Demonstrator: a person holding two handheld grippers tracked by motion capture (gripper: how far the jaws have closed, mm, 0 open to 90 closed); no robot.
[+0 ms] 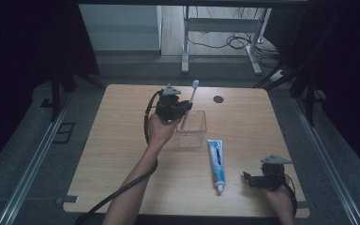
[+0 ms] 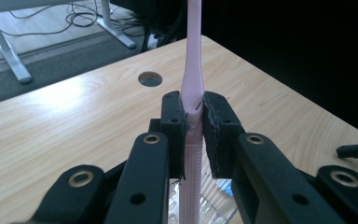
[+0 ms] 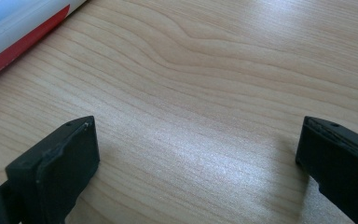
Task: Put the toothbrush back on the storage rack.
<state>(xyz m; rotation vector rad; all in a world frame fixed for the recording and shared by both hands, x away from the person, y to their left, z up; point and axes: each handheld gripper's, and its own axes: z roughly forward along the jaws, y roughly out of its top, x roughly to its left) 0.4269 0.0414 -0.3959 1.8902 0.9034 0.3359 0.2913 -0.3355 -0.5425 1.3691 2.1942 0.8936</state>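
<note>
The pale pink plastic toothbrush [image 1: 191,99] is pinched by its handle between the left tongs [image 1: 185,107], with the pads pressed against it just above the ribbed grip, as the left gripper view makes plain [image 2: 193,93]. Its long axis is held nearly upright, tilted slightly so that the white bristled head stands above and beyond the tongs while the lower end of the handle reaches down into the clear, square-sided plastic cup [image 1: 191,129]. The cup stands just beside the left hand [image 1: 159,129], on the side toward the middle of the light wooden table [image 1: 122,154]; whether the handle end touches the cup's floor or wall cannot be told. The coming move is judged to turn on that alignment: the handle must stay inside the cup's rim when it is let go or drawn out, and the near wall of the cup is the one thing in its way.

A white and blue toothpaste tube [image 1: 217,164] with a red stripe lies flat on the table in front of the cup, its cap toward the person. The right tongs [image 1: 248,179] rest low near that cap, spread wide with bare wood between them [image 3: 191,154]. A dark round hole [image 1: 218,99] is set in the table beyond the cup, well apart from everything.
</note>
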